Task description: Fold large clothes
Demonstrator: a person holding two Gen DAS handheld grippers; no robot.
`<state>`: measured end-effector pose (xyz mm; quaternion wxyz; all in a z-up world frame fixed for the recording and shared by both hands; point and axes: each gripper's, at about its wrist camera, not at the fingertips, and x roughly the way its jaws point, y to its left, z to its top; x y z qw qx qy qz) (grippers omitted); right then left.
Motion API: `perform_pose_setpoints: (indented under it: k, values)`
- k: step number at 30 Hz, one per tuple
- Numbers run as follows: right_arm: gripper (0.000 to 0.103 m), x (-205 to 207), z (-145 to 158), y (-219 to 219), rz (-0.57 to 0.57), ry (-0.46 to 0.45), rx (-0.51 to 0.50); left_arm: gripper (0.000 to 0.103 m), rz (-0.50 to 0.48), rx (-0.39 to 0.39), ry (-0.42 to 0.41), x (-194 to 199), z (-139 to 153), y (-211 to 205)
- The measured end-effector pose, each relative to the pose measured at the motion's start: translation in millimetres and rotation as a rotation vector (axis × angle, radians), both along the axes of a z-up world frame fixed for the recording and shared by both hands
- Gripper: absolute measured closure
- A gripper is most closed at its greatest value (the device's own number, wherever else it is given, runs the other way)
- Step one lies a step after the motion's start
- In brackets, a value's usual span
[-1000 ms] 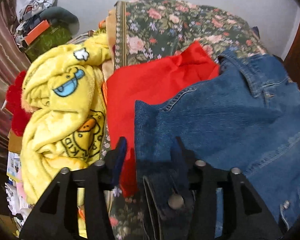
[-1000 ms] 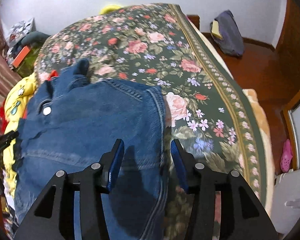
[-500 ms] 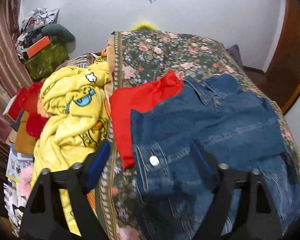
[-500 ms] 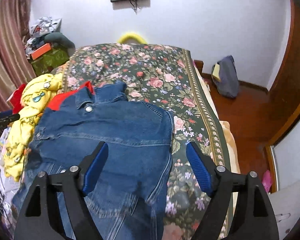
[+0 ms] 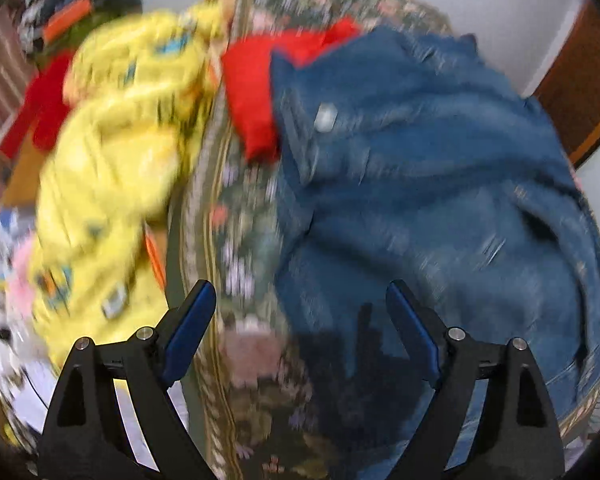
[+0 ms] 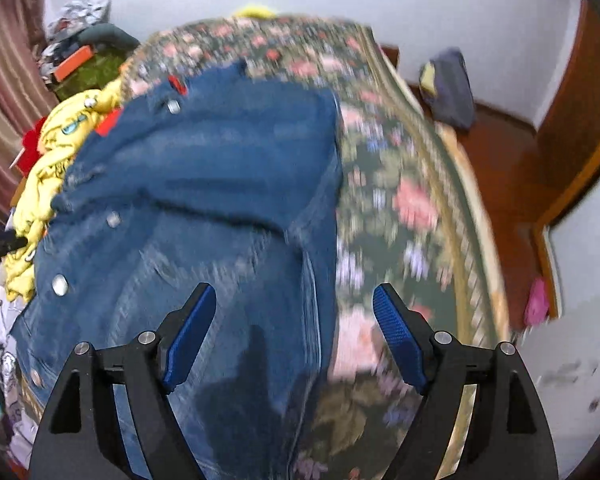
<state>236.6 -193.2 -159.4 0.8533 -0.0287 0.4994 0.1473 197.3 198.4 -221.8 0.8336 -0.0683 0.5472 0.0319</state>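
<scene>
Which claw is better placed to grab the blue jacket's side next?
Probably the right claw: it is open with the denim jacket edge between its fingers. The left claw frames mostly bedspread.

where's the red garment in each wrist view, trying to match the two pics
Left wrist: red garment, upper middle, its right part under the denim jacket's left edge, beside the yellow blanket.
Right wrist: only small red slivers at the jacket's upper left.
Shared landmark: the floral bedspread.

- The denim jacket (image 6: 204,184) lies below me, spread across the floral bed (image 6: 400,168), metal snaps showing.
- Its upper part is folded over the lower.
</scene>
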Motion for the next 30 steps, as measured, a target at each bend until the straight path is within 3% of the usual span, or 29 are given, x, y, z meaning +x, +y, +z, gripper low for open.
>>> perform_pose_setpoints:
  k: [5, 9, 14, 15, 17, 20, 21, 23, 24, 25, 30]
  values:
    - [0.025, -13.4, -31.1, -10.7, -0.021, 0.109, 0.044, 0.016, 0.017, -0.135, 0.112, -21.8, -40.6, 6.9]
    - [0.025, -22.7, -41.0, -12.2, -0.014, 0.134, 0.073, 0.016, 0.066, -0.217, 0.104, -30.3, -49.0, 11.7]
    - [0.025, -23.3, -40.8, -14.8, -0.015, 0.127, 0.147, 0.018, 0.133, -0.38, 0.097, -37.9, -58.4, 18.7]
    - [0.027, -24.0, -40.4, -15.4, -0.008, 0.128, 0.167, 0.018, 0.126, -0.392, 0.093, -40.1, -58.4, 17.8]
    - [0.04, -25.1, -40.5, -11.7, 0.018, 0.13, 0.189, 0.026, 0.111, -0.443, 0.085, -44.9, -57.2, 13.1]
    - [0.059, -21.2, -40.9, -1.3, 0.046, 0.139, 0.2, 0.047, 0.109, -0.578, 0.084, -55.1, -57.7, 8.7]
    - [0.064, -18.7, -41.0, 1.2, 0.05, 0.145, 0.205, 0.052, 0.115, -0.59, 0.084, -55.4, -55.4, 9.3]
    - [0.085, -12.9, -40.0, 5.9, 0.057, 0.164, 0.222, 0.07, 0.114, -0.572, 0.081, -53.7, -49.6, 7.5]
    - [0.089, -10.6, -40.0, 8.0, 0.057, 0.168, 0.225, 0.09, 0.113, -0.55, 0.082, -53.7, -46.2, 6.2]
    - [0.092, -6.8, -37.7, 10.2, 0.06, 0.17, 0.233, 0.097, 0.111, -0.521, 0.083, -52.1, -41.3, 4.3]
    - [0.093, 1.4, -13.4, 12.1, 0.066, 0.103, 0.273, 0.098, 0.078, -0.399, -0.017, -38.0, 4.5, -5.2]
